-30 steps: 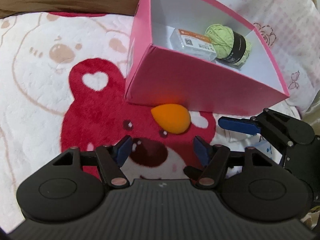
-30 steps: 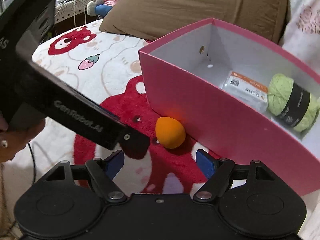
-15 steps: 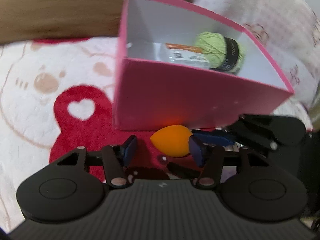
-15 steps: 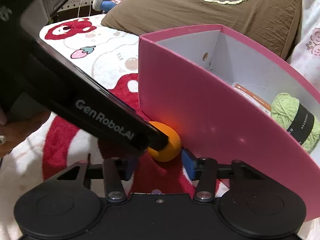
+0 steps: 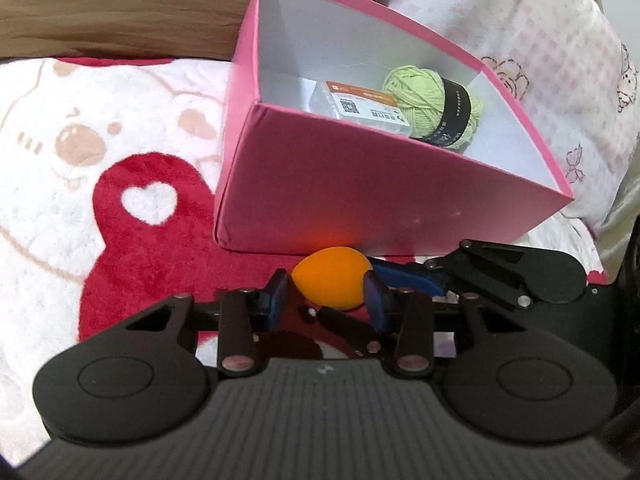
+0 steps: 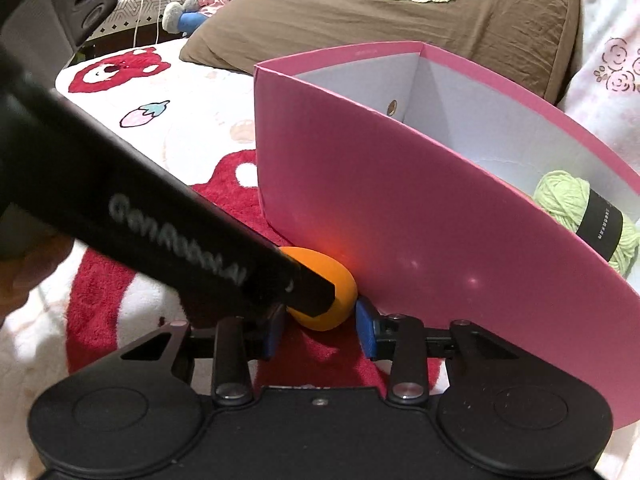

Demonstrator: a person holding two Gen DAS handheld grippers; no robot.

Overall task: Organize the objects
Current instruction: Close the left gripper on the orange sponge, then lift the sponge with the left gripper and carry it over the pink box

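Observation:
An orange egg-shaped sponge (image 5: 330, 282) lies on the blanket against the front wall of the pink box (image 5: 360, 184). My left gripper (image 5: 325, 298) has a blue pad on each end of it, and its jaws are still closing. My right gripper (image 6: 320, 330) comes in from the right with its pads on either side of the same sponge (image 6: 340, 300), its jaws closing too. One of its blue fingers (image 5: 404, 276) touches the sponge's far side. In the right wrist view the left gripper's black body (image 6: 180, 232) hides part of the sponge.
The pink box (image 6: 400, 220) holds a green yarn ball (image 5: 424, 96) and a small labelled packet (image 5: 360, 106). Behind it lie a brown pillow (image 6: 400, 20) and a flowered pillow (image 5: 540, 40). A bear-print blanket (image 5: 140, 240) covers the bed.
Both grippers have come in on the sponge and their jaws have narrowed from wide open onto it. The right one has also dropped lower, close to the box wall.

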